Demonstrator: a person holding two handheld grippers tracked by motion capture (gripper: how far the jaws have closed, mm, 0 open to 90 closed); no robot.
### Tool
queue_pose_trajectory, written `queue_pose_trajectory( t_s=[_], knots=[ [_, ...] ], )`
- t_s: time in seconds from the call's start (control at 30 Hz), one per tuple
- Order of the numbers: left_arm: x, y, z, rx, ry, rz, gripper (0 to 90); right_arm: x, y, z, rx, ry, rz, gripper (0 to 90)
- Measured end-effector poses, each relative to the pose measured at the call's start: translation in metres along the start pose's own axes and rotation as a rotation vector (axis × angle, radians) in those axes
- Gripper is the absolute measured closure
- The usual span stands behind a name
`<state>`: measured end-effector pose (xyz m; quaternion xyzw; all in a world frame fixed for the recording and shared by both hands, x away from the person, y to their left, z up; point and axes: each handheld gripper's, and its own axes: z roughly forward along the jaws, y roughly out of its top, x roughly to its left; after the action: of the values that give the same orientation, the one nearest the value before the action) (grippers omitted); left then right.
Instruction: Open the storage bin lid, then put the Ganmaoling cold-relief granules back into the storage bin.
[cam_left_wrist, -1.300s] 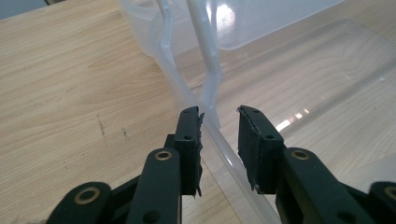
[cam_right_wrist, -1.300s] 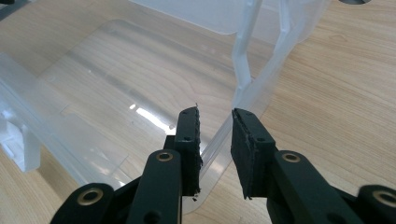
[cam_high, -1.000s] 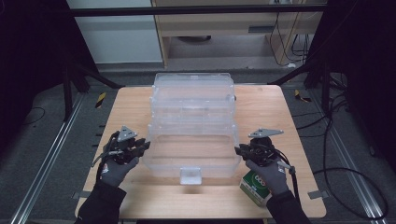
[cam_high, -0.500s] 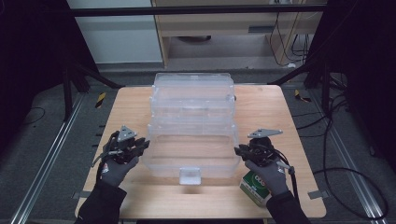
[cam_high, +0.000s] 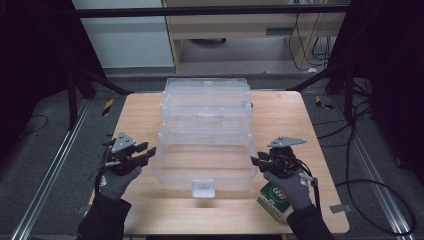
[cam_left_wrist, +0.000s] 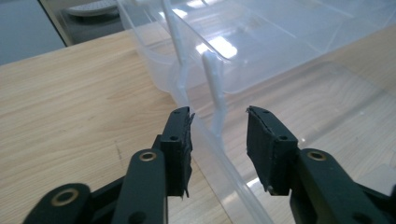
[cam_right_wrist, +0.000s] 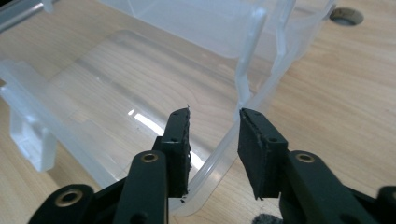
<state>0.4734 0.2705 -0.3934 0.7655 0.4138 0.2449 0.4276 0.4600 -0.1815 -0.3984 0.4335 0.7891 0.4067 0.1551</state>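
The wooden table (cam_high: 140, 115) carries everything, and the clear plastic storage box (cam_high: 205, 145) sits at its middle, lid (cam_high: 206, 97) thrown back toward the far edge, front latch (cam_high: 203, 188) facing the person. It is the landmark here.

At the box's left wall, the left gripper (cam_high: 145, 152) straddles the rim; in the left gripper view its jaws have just been opening, and the rim (cam_left_wrist: 219, 154) runs between the pads without being pressed, so it is released. At the box's right wall, the right gripper (cam_high: 256, 161) does the same: its jaws have just been opening too, with the rim (cam_right_wrist: 219, 149) between them but loose.

This looks like the letting-go step after positioning the open box. The next move likely calls for drawing both grippers outward, clear of the walls, without dragging the box.

Just off the box's near right corner lies a small green-and-white carton (cam_high: 274, 199); its print is too small to read.
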Motion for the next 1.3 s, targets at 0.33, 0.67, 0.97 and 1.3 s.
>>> queue_pose_trajectory(
  t_s=[0.33,0.67,0.97,1.3],
  knots=[
    [0.019,-0.007,-0.002,0.007,0.063,-0.045,51.3,-0.004,0.009,-0.035,0.005,-0.021,0.0,48.5],
    [0.026,-0.012,0.001,0.027,0.09,-0.066,46.8,-0.012,0.006,-0.051,0.055,-0.041,0.001,40.6],
    [0.031,-0.015,0.002,0.035,0.106,-0.08,45.5,-0.015,0.001,-0.058,0.101,-0.044,-0.008,35.2],
    [0.038,-0.02,0.002,0.052,0.134,-0.099,44.3,-0.013,-0.007,-0.061,0.182,-0.032,-0.02,29.5]
  ],
)
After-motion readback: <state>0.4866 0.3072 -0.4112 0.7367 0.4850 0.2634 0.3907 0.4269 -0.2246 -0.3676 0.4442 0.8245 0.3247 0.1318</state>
